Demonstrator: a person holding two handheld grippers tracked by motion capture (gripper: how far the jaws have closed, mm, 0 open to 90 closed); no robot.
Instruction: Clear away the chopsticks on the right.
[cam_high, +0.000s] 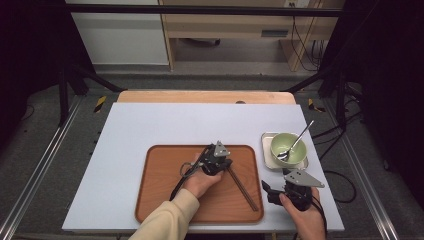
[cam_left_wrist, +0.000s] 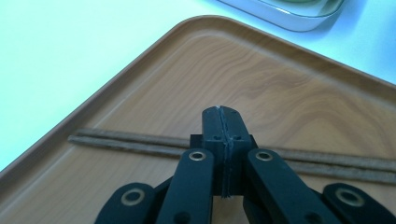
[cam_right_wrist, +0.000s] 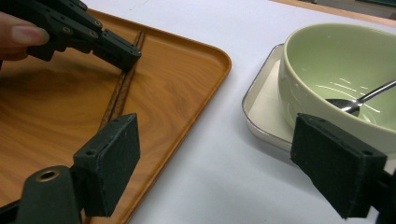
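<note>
Two grippers are over the table. Nearest the person, the right gripper (cam_right_wrist: 215, 163) hovers over the white tabletop (cam_high: 150, 125) with its jaws spread wide and nothing between them, just beside the wooden tray (cam_high: 150, 200). Further in, the left gripper (cam_left_wrist: 221, 122) has its jaws pressed together, empty, tips right above the chopsticks (cam_left_wrist: 121, 140) lying side by side on the tray. Beyond, a green bowl (cam_right_wrist: 327, 60) with a spoon (cam_right_wrist: 359, 100) sits in a metal dish (cam_right_wrist: 264, 116).
</note>
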